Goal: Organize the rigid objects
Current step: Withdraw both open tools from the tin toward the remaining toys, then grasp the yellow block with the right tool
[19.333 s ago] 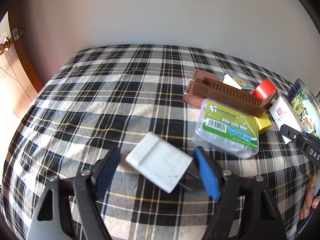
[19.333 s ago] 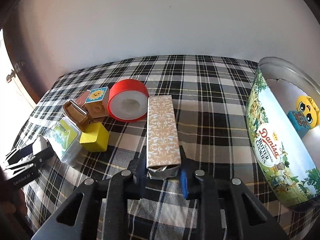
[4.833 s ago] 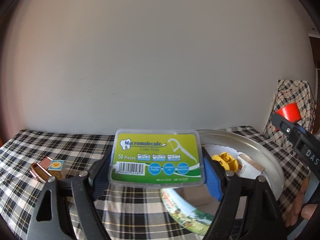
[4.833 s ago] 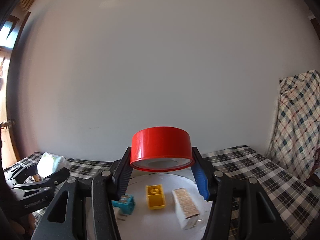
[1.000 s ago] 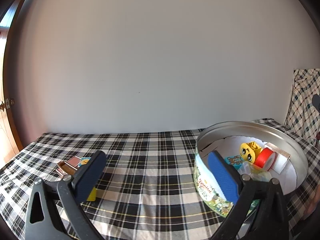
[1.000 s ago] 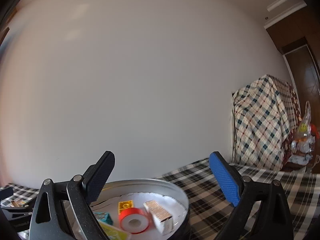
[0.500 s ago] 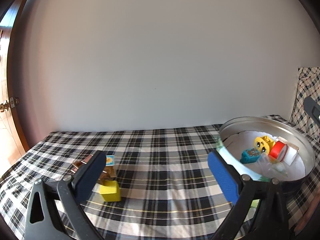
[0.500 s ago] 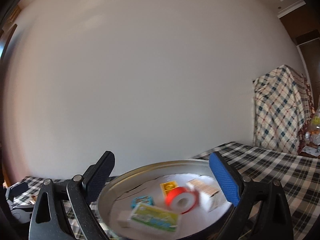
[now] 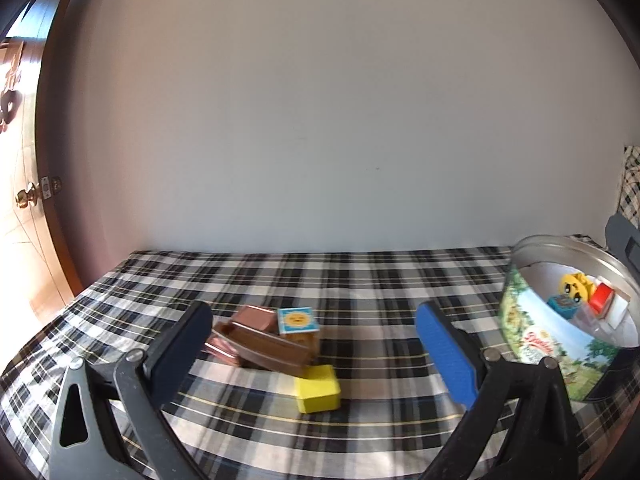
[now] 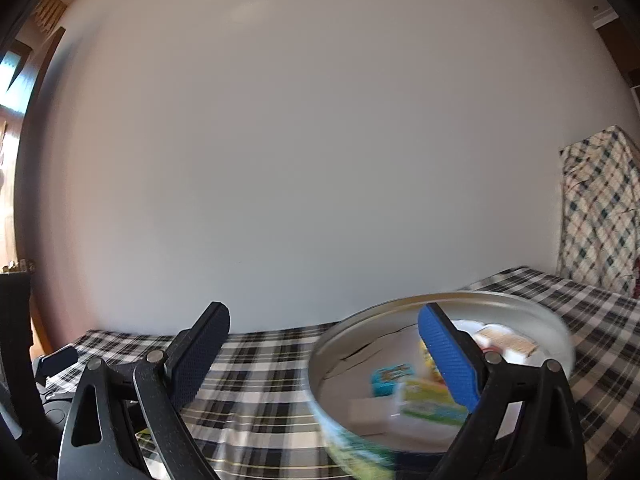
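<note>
While both tools hang empty above the plaid-covered table, I read the scene outward from the left gripper, whose jaws are spread wide with nothing between them. Closest in front of it lies the small yellow plastic block, touching the near edge of the long brown plastic tray-like piece, which lies aslant. Behind that tray, leaning against it, stands the little cube with a blue sun-printed face. These three are the things left out on the cloth, by my judgement.

Well to the right of the yellow block stands the round metal cookie tin with a printed landscape wall, open-topped. Inside it I make out a yellow toy face, a teal block and a red piece, though they are small here.

The right gripper is likewise released and carrying nothing, hovering near the tin's rim; its view is blurred, so the contents are hard to tell.

My worry is the cluster. Closing on the yellow block could catch the brown tray beside it and drag it, toppling the sun cube. The tray itself is long and tilted, so a pinch off its middle may let it swing or slip.
</note>
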A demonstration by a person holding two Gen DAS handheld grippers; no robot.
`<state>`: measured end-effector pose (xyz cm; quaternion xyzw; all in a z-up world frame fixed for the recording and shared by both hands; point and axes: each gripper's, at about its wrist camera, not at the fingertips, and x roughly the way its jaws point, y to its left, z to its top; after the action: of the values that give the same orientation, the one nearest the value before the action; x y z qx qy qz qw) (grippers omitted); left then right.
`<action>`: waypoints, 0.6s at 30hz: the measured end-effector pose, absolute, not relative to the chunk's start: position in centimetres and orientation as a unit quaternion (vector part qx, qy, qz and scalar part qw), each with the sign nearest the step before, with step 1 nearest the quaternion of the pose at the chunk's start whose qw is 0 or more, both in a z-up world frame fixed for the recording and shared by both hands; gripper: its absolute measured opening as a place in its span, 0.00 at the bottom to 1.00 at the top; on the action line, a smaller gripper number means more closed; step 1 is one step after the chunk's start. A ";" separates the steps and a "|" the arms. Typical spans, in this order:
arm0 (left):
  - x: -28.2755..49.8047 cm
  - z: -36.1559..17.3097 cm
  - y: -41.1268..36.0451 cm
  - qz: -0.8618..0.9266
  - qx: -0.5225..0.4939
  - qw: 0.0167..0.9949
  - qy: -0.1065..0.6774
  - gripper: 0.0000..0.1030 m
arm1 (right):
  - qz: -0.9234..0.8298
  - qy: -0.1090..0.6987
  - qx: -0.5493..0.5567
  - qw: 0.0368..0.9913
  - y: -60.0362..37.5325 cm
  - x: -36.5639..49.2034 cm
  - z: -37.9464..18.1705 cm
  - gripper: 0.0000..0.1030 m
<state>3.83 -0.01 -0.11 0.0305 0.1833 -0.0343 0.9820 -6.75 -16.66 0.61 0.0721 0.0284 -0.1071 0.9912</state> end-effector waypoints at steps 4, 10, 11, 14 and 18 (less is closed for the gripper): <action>4.9 -0.3 2.0 -0.020 0.032 0.981 0.189 1.00 | -0.091 0.043 0.071 0.992 -14.9 -5.5 0.4 0.94; 6.6 -0.5 6.8 0.012 0.017 0.978 0.208 1.00 | -0.063 0.081 0.066 0.993 -12.2 -3.5 0.0 0.94; 6.8 -0.5 7.6 0.017 0.014 0.977 0.211 1.00 | -0.057 0.087 0.063 0.993 -11.7 -3.1 -0.1 0.94; 7.6 -0.7 10.0 0.039 0.007 0.975 0.219 1.00 | -0.043 0.110 0.054 0.992 -10.5 -2.0 -0.4 0.94; 8.7 -1.1 13.0 0.068 -0.001 0.971 0.229 1.00 | -0.029 0.139 0.035 0.989 -8.4 -0.4 -0.8 0.94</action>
<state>8.67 12.99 -1.07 -0.0013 0.2288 0.0685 0.9711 -0.40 -8.42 -0.78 0.0352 0.1390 -0.0292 0.9892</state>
